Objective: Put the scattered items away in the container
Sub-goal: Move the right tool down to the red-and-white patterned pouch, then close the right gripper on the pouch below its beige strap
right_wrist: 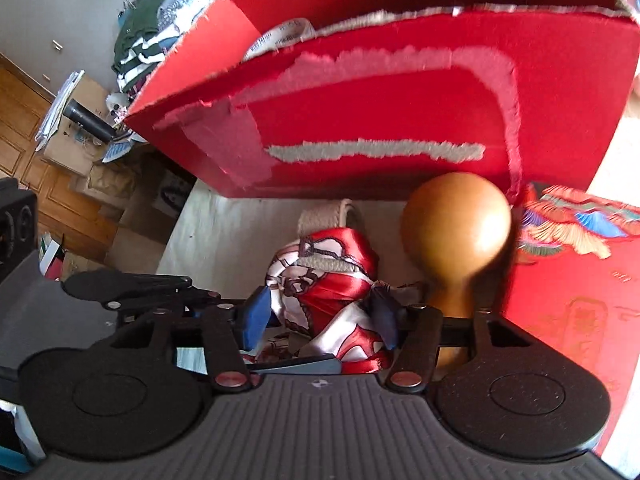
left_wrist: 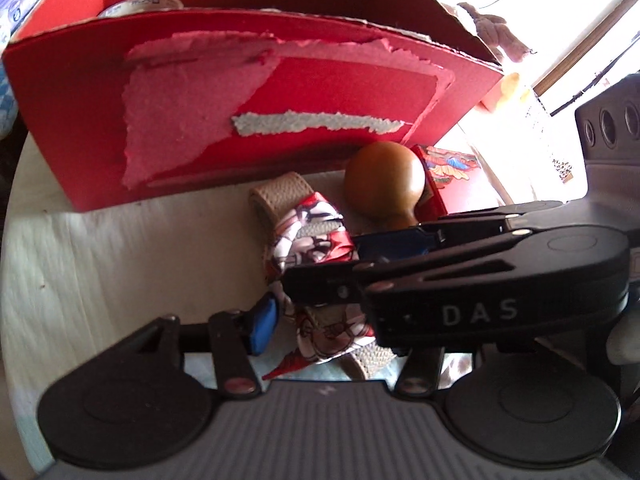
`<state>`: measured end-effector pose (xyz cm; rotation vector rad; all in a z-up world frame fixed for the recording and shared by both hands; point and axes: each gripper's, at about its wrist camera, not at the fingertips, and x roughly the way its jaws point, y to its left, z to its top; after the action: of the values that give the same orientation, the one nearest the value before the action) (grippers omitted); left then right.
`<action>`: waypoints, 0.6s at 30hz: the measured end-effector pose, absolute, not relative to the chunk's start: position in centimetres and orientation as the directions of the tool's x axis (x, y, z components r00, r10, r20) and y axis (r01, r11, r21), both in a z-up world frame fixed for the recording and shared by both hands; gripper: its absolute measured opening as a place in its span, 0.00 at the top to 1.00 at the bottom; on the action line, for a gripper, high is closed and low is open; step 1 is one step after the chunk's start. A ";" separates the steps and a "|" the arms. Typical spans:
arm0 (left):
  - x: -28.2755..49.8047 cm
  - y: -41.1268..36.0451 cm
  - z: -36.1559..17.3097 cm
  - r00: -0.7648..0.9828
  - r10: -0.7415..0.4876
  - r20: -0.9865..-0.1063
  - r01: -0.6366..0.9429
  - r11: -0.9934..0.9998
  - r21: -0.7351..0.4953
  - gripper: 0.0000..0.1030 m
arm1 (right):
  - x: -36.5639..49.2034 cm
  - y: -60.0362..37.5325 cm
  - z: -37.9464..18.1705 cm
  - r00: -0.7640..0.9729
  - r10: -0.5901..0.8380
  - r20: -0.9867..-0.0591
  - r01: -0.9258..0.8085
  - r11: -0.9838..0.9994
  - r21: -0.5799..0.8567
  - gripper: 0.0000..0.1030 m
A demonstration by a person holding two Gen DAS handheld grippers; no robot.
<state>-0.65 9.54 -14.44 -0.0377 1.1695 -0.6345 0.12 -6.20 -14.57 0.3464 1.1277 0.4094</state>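
Observation:
A beige woven strap (left_wrist: 276,196) wrapped in a red-and-white silk scarf (right_wrist: 332,292) lies on the pale tabletop (left_wrist: 100,260), in front of the torn red cardboard box (left_wrist: 280,92). My left gripper (left_wrist: 336,332) is shut on the near end of this bundle. Its blue pad (left_wrist: 264,324) presses the cloth, and its other finger is hidden under the right gripper. My right gripper (right_wrist: 318,320) crosses over from the right and stands open. The scarf sits between its blue pads (right_wrist: 252,320). A brown wooden gourd (right_wrist: 456,224) stands just right of the bundle.
A red box with a bright embroidered pattern (right_wrist: 560,280) lies right of the gourd. A tape roll (left_wrist: 140,6) shows inside the cardboard box. The table edge runs along the left in the right wrist view; beyond it are cartons and a pile of clothes (right_wrist: 156,32).

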 end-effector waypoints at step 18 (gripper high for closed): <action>-0.8 8.1 -13.8 0.265 -0.506 -0.821 0.535 0.785 -0.311 0.61 | -0.2 -7.0 -14.2 0.394 0.460 -0.796 -0.078 0.880 0.469 0.58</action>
<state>-0.79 8.06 -13.80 0.0309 1.0965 -0.7034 -0.21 -6.98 -14.22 0.3875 1.1206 0.3518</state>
